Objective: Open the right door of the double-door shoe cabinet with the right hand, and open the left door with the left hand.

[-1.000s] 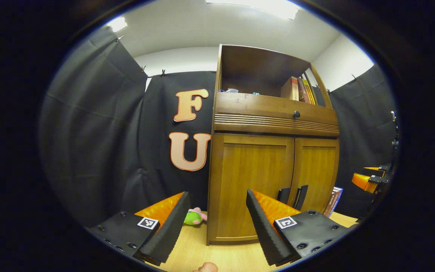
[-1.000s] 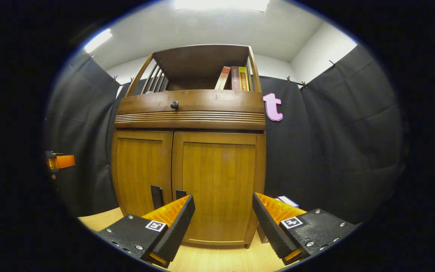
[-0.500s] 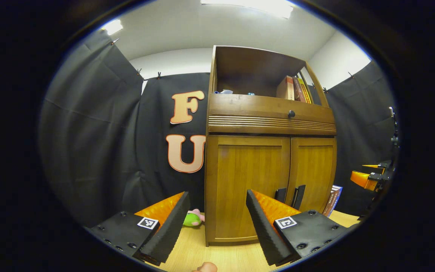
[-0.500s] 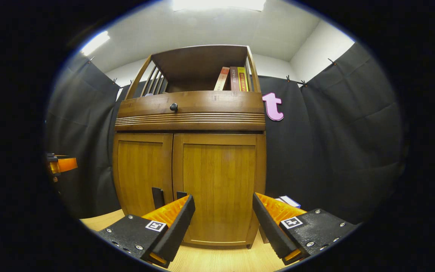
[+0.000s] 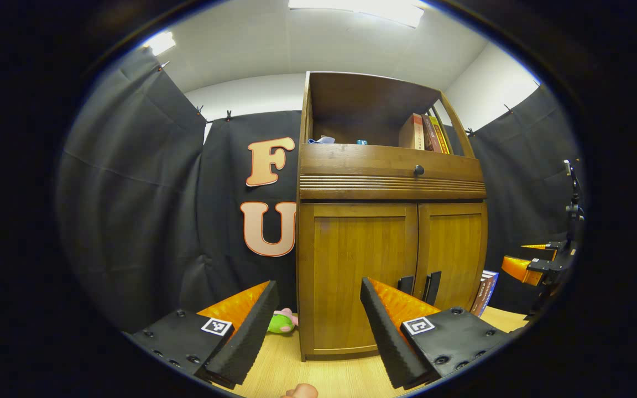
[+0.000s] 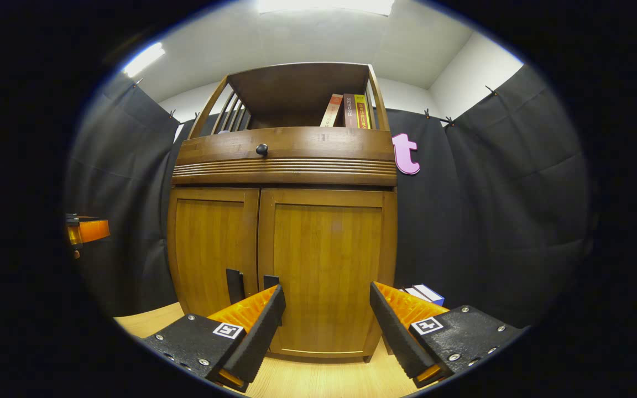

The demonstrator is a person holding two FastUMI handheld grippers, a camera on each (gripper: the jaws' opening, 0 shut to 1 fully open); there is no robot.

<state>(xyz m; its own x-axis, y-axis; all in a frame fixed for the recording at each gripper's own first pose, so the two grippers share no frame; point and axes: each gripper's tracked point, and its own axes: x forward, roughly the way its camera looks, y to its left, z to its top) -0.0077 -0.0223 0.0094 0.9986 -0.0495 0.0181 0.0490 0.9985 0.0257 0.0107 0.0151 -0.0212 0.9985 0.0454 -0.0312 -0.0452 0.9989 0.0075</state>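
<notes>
Brown wooden double-door shoe cabinet [image 6: 282,243] stands on the light wooden floor [image 6: 318,381], right door [image 6: 327,271] and left door [image 5: 360,276] both closed.
Dark handles [image 6: 235,286] untouched; right gripper [image 6: 327,315] and left gripper [image 5: 316,315] fingers spread, holding nothing, short of the doors.

Wooden floor [image 5: 291,367] carries the cabinet [image 5: 390,237]; a green toy [image 5: 281,322] at its 9 o'clock, books [image 5: 486,292] at 3.
</notes>
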